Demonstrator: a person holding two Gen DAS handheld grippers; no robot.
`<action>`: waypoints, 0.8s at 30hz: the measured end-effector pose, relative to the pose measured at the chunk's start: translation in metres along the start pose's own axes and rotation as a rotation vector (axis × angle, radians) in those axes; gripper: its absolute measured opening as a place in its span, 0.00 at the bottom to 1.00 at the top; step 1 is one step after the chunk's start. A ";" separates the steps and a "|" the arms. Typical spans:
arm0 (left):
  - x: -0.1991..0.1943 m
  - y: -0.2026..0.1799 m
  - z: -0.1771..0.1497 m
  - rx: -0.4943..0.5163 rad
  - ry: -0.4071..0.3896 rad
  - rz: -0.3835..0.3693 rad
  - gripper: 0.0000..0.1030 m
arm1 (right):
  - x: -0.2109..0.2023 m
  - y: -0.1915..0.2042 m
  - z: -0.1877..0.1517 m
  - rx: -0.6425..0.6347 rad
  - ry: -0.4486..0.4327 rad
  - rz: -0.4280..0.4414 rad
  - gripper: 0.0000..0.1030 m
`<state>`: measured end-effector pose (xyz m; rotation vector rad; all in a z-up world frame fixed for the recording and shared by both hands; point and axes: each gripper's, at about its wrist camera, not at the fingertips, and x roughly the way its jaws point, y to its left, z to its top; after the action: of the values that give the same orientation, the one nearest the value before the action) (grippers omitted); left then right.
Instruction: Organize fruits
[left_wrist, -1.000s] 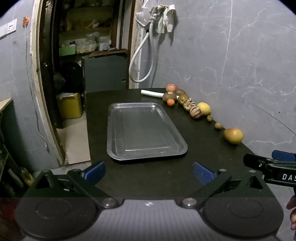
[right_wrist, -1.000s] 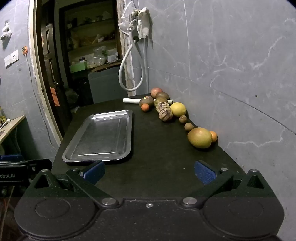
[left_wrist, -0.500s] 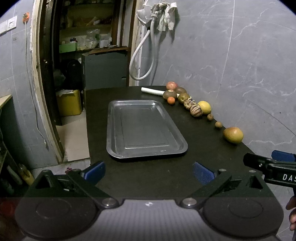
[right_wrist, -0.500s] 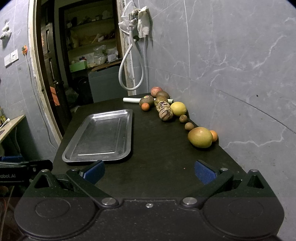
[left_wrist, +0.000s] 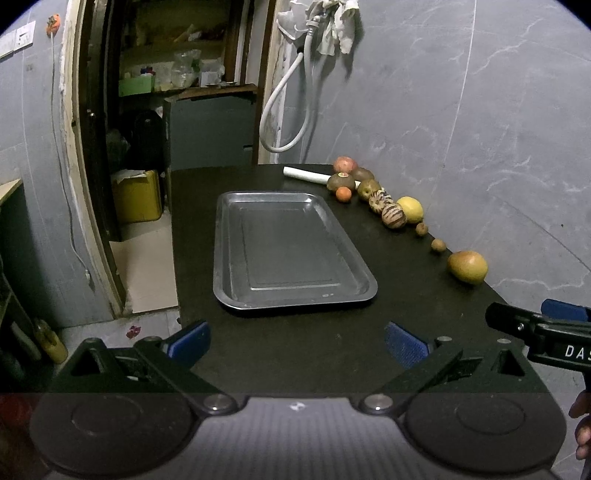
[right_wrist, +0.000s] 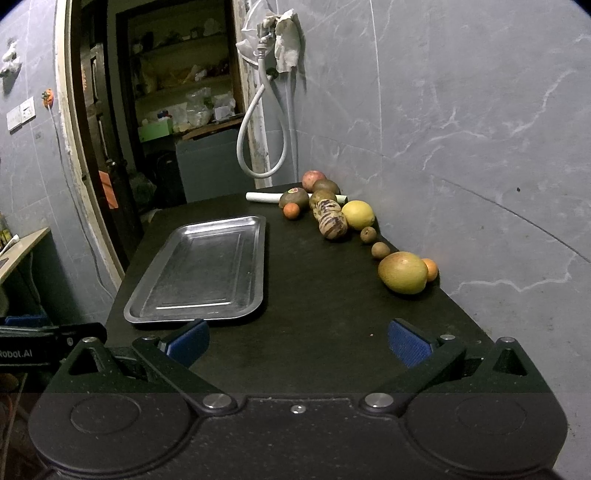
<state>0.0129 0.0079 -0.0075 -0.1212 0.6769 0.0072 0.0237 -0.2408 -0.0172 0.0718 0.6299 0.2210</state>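
An empty metal tray (left_wrist: 291, 251) (right_wrist: 201, 271) lies on the black table. Several fruits line the wall side: a large yellow-green mango (left_wrist: 467, 266) (right_wrist: 402, 272) nearest, a small orange (right_wrist: 430, 269) behind it, two small brown fruits (left_wrist: 438, 244), a lemon (left_wrist: 410, 209) (right_wrist: 357, 215), striped fruits (right_wrist: 332, 225), another small orange (left_wrist: 343, 194) and a red apple (left_wrist: 345, 164) farthest. My left gripper (left_wrist: 295, 343) is open and empty over the near table edge before the tray. My right gripper (right_wrist: 297, 343) is open and empty, short of the mango.
A white roll (left_wrist: 306, 174) lies at the far end by the fruits. A grey tiled wall (right_wrist: 461, 147) borders the table on the right. A hose (left_wrist: 284, 107) hangs at the back. A doorway and yellow canister (left_wrist: 136, 195) are to the left.
The left gripper's view has shifted slightly, and the tray sits a little higher in it. The right gripper has barely moved. Both stay open.
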 end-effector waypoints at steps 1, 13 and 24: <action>0.001 0.000 0.000 0.000 0.002 0.000 1.00 | -0.001 0.000 0.001 0.000 0.001 0.001 1.00; 0.010 0.003 0.002 -0.001 0.029 -0.004 1.00 | 0.004 0.006 0.002 0.001 0.019 -0.003 1.00; 0.029 0.000 -0.001 0.008 0.087 0.017 1.00 | 0.019 0.000 -0.005 0.031 0.067 -0.017 1.00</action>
<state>0.0347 0.0069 -0.0264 -0.1088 0.7646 0.0159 0.0356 -0.2369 -0.0325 0.0891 0.7005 0.1981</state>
